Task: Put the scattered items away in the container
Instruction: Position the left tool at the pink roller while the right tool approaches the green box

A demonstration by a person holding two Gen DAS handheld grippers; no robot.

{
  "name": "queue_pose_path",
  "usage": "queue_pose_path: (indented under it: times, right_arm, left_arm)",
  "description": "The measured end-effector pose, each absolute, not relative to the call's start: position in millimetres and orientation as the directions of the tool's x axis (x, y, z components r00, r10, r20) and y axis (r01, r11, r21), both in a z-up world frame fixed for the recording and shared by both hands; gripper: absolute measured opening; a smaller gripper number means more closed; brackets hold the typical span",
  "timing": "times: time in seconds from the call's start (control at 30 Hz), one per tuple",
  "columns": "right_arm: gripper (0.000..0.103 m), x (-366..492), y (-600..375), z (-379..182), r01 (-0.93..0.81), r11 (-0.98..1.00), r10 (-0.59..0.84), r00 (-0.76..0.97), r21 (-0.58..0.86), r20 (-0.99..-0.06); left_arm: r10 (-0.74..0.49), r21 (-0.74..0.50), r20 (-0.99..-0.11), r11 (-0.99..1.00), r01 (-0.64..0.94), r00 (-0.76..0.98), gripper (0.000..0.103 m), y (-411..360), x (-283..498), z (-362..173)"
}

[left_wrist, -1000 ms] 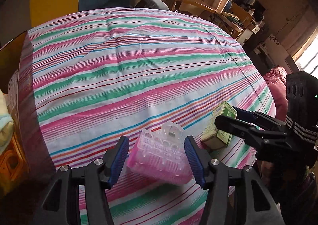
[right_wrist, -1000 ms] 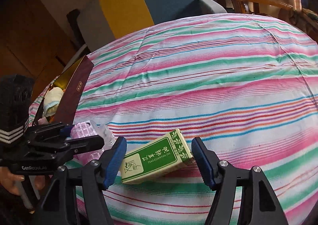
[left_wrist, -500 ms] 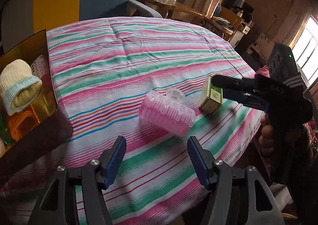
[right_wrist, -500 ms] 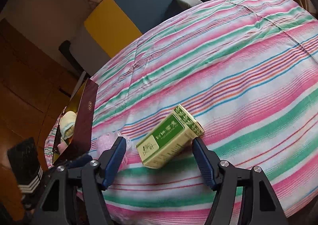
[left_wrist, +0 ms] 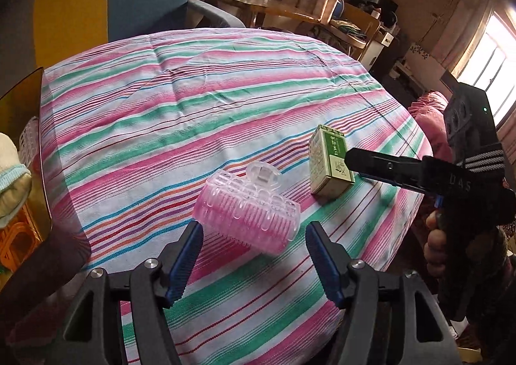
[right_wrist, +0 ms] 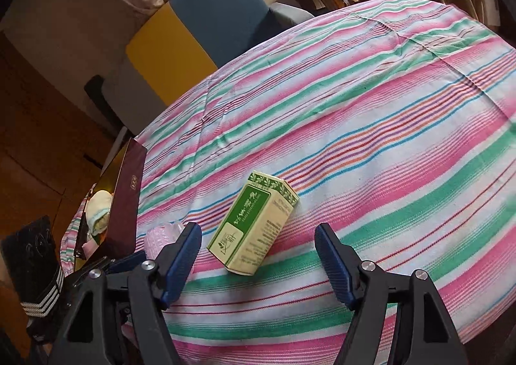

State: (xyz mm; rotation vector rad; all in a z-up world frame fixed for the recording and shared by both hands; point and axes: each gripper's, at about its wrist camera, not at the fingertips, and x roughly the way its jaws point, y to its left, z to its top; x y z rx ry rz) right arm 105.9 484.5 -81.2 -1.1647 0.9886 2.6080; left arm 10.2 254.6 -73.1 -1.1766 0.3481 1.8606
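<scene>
Little text is legible. The letters "DAS" are seen in pale print on the black body of the right gripper (left_wrist: 361,165) in the left wrist view. Print is carried on the green panel of the green box (right_wrist: 254,228): a small logo and lines of characters, too small and tilted to be read. A small gold mark is noted on the dark red wall of the container (right_wrist: 127,203); it cannot be made out.
</scene>
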Motion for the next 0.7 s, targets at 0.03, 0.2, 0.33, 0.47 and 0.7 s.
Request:
queue_pose_path:
  times: [0.03, 0.2, 0.33, 0.47, 0.7]
  right_arm:
    - [0.074, 107.2, 485.1, -83.4, -0.357, -0.777, -0.149, -0.696, 0.518, -0.703]
    - [0.075, 107.9, 486.3, -85.0, -0.346, -0.782, -0.152, -0.701, 0.518, -0.697]
    - [0.078, 106.2, 484.1, -85.9, -0.337, -0.794, -0.146, -0.703, 0.506, -0.696]
    - [0.079, 103.3, 478.3, -83.3, -0.336, -0.82, -0.12, -0.691, 0.463, -0.713]
    - [0.079, 92.9, 468.6, -75.1, -0.338, -0.849, -0.076, -0.683, 0.407, -0.726]
  left_arm:
    - [0.507, -0.182, -0.843, -0.584, -0.791, -0.18, 0.067, 255.4, 8.6, -75.1]
    - [0.489, -0.163, -0.843, -0.628, -0.761, -0.224, 0.067, 251.4, -12.2, -68.1]
    - [0.511, -0.218, -0.836, -0.643, -0.734, -0.199, 0.067, 246.5, -24.1, -63.2]
    - [0.559, -0.34, -0.819, -0.652, -0.678, -0.127, 0.068, 235.6, -24.8, -65.8]
    - [0.57, -0.376, -0.814, -0.66, -0.65, -0.109, 0.068, 222.3, -8.6, -71.0]
